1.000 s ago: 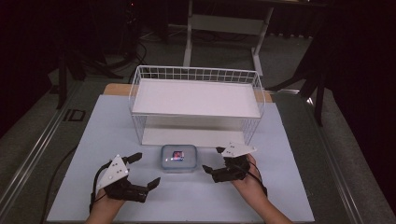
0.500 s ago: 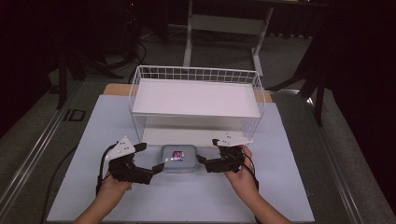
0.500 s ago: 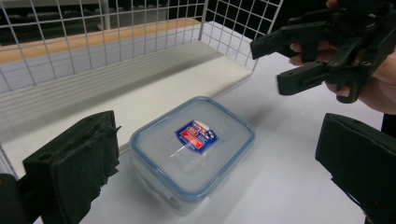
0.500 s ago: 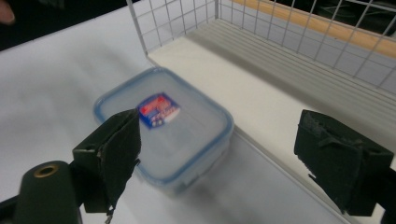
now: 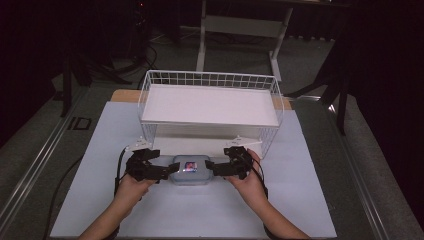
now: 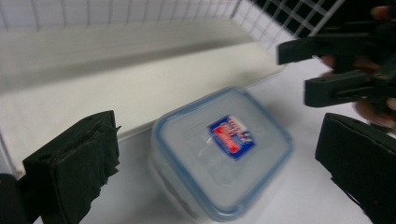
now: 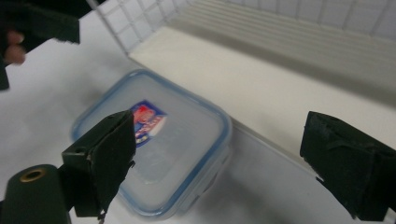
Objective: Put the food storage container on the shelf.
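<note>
Left hand-held gripper (image 5: 170, 171) spread, right hand-held gripper (image 5: 210, 166) just widened, flanking lidded container (image 5: 190, 169)

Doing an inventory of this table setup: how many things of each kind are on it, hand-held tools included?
Lidded plastic container: 1
White wire rack: 1
Black tools: 2, left tool and right tool
Total: 4

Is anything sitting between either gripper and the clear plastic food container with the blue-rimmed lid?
Nothing visible. The left gripper and right gripper flank the clear plastic food container with the blue-rimmed lid on the bare white table mat, both with fingers apart. The white wire shelf rack stands behind it, not between.
</note>
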{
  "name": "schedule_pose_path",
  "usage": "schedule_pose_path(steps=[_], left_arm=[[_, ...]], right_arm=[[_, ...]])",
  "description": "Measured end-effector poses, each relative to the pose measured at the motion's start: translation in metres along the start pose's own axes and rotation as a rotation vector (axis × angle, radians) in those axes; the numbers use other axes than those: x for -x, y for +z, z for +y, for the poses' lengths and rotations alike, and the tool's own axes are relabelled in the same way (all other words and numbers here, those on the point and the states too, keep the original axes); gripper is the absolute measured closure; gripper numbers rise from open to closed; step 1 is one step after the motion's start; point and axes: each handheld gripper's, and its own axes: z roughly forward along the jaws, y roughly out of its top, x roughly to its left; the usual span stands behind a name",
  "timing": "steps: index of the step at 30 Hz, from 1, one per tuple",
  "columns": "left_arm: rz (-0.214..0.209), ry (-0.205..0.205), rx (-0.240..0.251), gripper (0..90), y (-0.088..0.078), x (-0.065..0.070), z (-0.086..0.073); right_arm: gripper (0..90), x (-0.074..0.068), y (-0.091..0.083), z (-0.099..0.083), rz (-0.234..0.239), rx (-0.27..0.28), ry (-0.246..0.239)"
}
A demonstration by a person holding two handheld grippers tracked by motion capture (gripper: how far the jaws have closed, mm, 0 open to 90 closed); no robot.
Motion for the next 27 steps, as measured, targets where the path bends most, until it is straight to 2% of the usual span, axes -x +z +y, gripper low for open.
schedule_pose_path(steps=[1,3,6,9,10,11,12,15,17,18,20,26,27], left_arm=[[0.015,-0.002,-0.009,0.4,0.003,0.0,-0.001],[0.011,-0.032,-0.027,0.4,0.009,-0.003,-0.001],[0.013,-0.077,-0.06,0.5,0.017,-0.007,-0.002],[-0.014,-0.132,-0.094,0.5,0.022,-0.01,-0.005],[-0.014,-0.132,-0.094,1.9,0.022,-0.01,-0.005],[-0.036,-0.184,-0.118,1.9,0.024,-0.011,-0.009],[-0.034,-0.2,-0.13,5.5,0.026,-0.013,-0.011],[-0.036,-0.245,-0.152,7.1,0.03,-0.017,-0.016],[-0.049,-0.282,-0.151,12.2,0.031,-0.021,-0.019],[-0.072,-0.293,-0.151,14.3,0.031,-0.023,-0.02],[-0.091,-0.313,-0.164,15.6,0.033,-0.024,-0.021],[-0.113,-0.337,-0.202,26.2,0.037,-0.023,-0.022],[-0.104,-0.343,-0.202,28.8,0.037,-0.023,-0.023]], right_arm=[[10.6,0.001,0.002,0.0,0.004,-0.009,0.016],[10.6,0.002,0.006,-0.001,0.002,-0.016,0.054],[10.7,0.006,0.013,-0.002,0.023,-0.045,0.133],[13.6,0.009,0.017,-0.006,0.045,-0.08,0.216],[13.6,0.009,0.017,-0.006,0.045,-0.08,0.216],[13.7,0.009,0.018,-0.008,0.058,-0.091,0.239],[14.8,0.009,0.02,-0.013,0.076,-0.118,0.268],[16.5,0.011,0.023,-0.019,0.094,-0.152,0.307],[19.2,0.012,0.025,-0.021,0.109,-0.169,0.333],[19.4,0.013,0.026,-0.022,0.113,-0.171,0.344],[21.9,0.014,0.027,-0.024,0.131,-0.182,0.361],[26.2,0.016,0.032,-0.025,0.163,-0.193,0.404],[27.0,0.016,0.032,-0.025,0.167,-0.195,0.413]])
